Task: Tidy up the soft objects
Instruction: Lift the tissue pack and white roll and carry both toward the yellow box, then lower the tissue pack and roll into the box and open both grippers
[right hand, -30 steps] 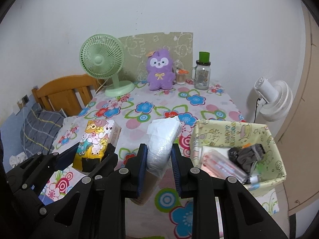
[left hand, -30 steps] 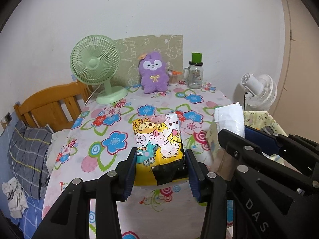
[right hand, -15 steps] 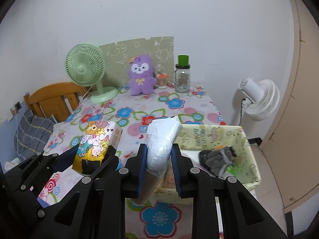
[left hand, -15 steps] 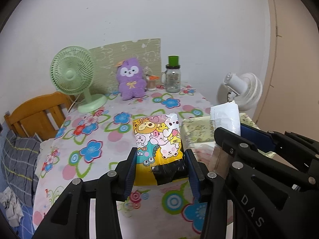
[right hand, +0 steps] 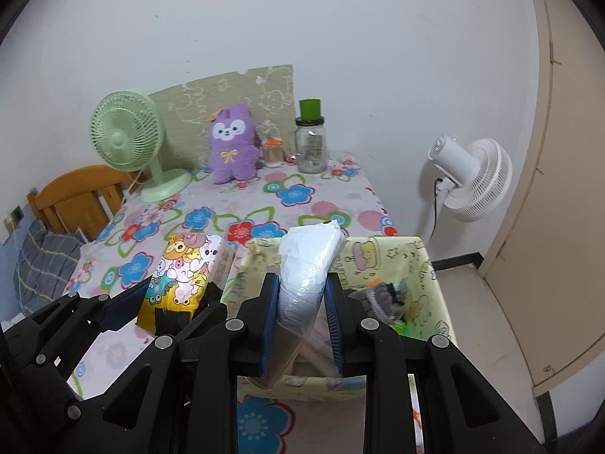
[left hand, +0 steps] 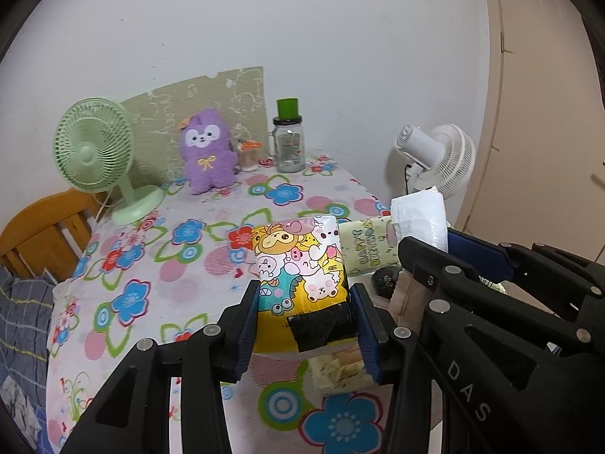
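Observation:
My left gripper (left hand: 306, 314) is shut on a yellow cartoon-print tissue pack (left hand: 300, 265) and holds it above the table, by the left rim of a pale yellow fabric basket (right hand: 431, 261). The pack also shows in the right wrist view (right hand: 185, 268). My right gripper (right hand: 302, 310) is shut on a white plastic-wrapped soft pack (right hand: 308, 268), held over the basket's left part. That pack shows in the left wrist view (left hand: 418, 219). The basket holds dark grey cloth (right hand: 383, 299) and other items.
A flower-print table (left hand: 170, 265) carries a green desk fan (left hand: 98, 159), a purple plush toy (left hand: 208, 155), a small jar (left hand: 247, 153) and a green-lidded bottle (left hand: 289, 140) at the back. A white standing fan (right hand: 469, 174) is right, a wooden chair (right hand: 75, 196) left.
Both grippers have moved right with their packs. The basket has come under the right gripper and next to the left one. Both grips are unchanged.

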Available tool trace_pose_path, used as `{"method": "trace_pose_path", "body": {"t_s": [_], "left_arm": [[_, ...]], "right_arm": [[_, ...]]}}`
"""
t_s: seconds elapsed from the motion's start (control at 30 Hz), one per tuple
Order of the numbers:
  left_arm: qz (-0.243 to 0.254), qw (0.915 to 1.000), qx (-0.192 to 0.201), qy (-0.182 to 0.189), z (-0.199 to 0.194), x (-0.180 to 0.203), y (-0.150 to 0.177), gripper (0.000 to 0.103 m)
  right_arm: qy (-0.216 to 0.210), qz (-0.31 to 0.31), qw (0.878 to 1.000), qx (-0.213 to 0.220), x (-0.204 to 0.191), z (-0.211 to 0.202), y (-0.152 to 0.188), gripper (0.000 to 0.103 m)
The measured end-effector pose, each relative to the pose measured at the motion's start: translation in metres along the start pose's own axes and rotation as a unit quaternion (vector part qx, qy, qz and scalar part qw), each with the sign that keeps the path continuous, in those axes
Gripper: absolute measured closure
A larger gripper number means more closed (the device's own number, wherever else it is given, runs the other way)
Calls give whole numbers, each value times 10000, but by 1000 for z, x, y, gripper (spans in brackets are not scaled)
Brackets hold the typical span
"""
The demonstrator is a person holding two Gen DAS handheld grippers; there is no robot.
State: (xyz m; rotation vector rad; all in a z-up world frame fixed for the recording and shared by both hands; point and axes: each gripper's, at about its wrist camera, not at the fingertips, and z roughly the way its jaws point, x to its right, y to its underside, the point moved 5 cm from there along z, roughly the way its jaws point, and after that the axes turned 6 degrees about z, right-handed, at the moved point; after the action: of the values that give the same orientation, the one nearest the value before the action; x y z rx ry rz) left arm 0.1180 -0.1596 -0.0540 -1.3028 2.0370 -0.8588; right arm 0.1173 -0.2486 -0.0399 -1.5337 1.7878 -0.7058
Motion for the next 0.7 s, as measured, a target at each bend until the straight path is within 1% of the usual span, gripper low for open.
{"method": "trace_pose_path", "body": {"t_s": [0.23,0.47,0.63,0.67,0.7], "left_arm": [[124,9996,-152,184,25,19,-5,55],[156,9986,-398,314,53,31,-6,55],[64,9979,-525,378,68,35,-6,53],[62,9977,-556,384,70,35,-6,51],[69,9975,-590,381,73,36,-6,48]], "right_arm": [[157,139,9997,-130,25,20,0,76],[259,240,9990,-271,43,41,3,76],[270,325,9984,-363,52,52,3,76],[280,339,9983,-378,54,55,3,76],[295,346,9982,-391,56,57,3,76]]}}
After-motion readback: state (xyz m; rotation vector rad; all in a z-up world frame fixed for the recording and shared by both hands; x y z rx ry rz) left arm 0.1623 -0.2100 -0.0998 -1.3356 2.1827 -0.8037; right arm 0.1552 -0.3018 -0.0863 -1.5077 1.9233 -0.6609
